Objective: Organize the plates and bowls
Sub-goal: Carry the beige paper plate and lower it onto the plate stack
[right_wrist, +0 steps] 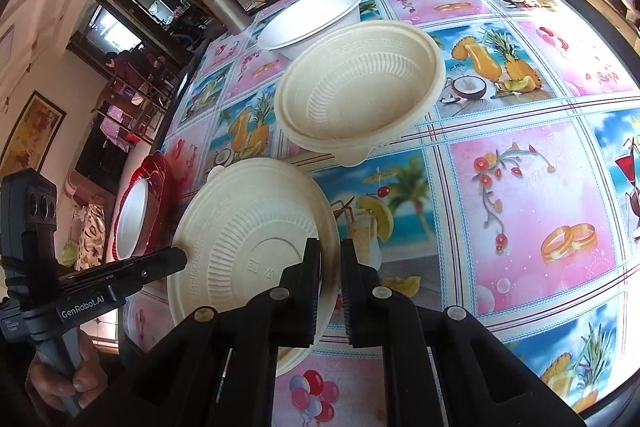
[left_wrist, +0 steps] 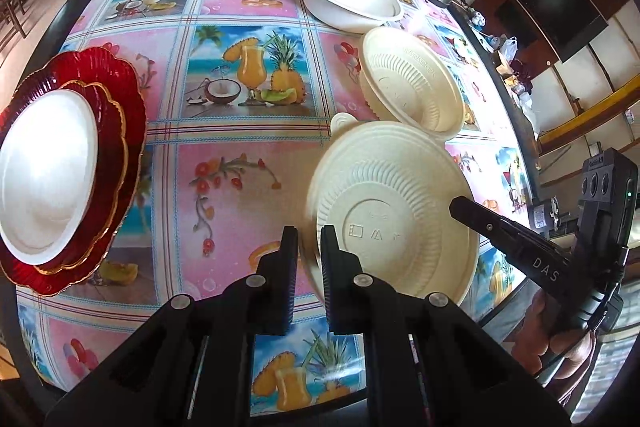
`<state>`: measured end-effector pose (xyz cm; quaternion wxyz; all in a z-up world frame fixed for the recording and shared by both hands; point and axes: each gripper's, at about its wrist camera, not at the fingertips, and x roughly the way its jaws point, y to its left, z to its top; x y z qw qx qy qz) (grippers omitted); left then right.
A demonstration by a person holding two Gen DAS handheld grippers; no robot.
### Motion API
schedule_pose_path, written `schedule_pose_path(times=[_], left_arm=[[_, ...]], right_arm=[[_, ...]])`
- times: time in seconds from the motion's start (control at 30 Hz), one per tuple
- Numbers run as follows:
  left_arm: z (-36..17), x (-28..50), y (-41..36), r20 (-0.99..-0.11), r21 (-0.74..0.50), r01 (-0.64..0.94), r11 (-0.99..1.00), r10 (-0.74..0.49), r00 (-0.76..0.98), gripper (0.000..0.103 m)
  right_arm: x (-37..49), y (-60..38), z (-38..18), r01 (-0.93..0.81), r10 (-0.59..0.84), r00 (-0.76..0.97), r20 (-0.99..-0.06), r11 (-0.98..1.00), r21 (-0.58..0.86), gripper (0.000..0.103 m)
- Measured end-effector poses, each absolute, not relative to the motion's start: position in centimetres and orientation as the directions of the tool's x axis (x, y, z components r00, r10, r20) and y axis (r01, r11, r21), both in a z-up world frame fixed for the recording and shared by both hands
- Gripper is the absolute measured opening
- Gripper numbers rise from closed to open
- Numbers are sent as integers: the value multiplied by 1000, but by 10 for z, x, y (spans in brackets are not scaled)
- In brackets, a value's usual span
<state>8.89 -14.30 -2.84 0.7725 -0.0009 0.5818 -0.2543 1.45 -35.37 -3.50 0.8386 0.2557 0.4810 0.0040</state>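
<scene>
The left gripper (left_wrist: 309,239) points steeply down, its two black fingers (left_wrist: 289,259) closed to a narrow gap on the rim of a cream bowl (left_wrist: 400,211); the right gripper (right_wrist: 330,259) tilts down likewise, fingers (right_wrist: 311,267) pinching the opposite rim; a bare hand (right_wrist: 68,379) grips the left handle, another hand (left_wrist: 568,343) the right.

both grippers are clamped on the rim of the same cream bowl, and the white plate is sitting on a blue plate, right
Nearly. The left gripper and right gripper do both clamp the rim of the same cream bowl, but the white plate sits on red plates with gold edges, not a blue one. The left wrist view shows it.
</scene>
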Motion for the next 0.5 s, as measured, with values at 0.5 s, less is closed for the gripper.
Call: schedule_pose_path(times=[0.5], left_arm=[[28,132,-15,-892,-221,242,945,-296,341,9]], right_arm=[[92,-236,17,49,367,551,-749,882,468,10]])
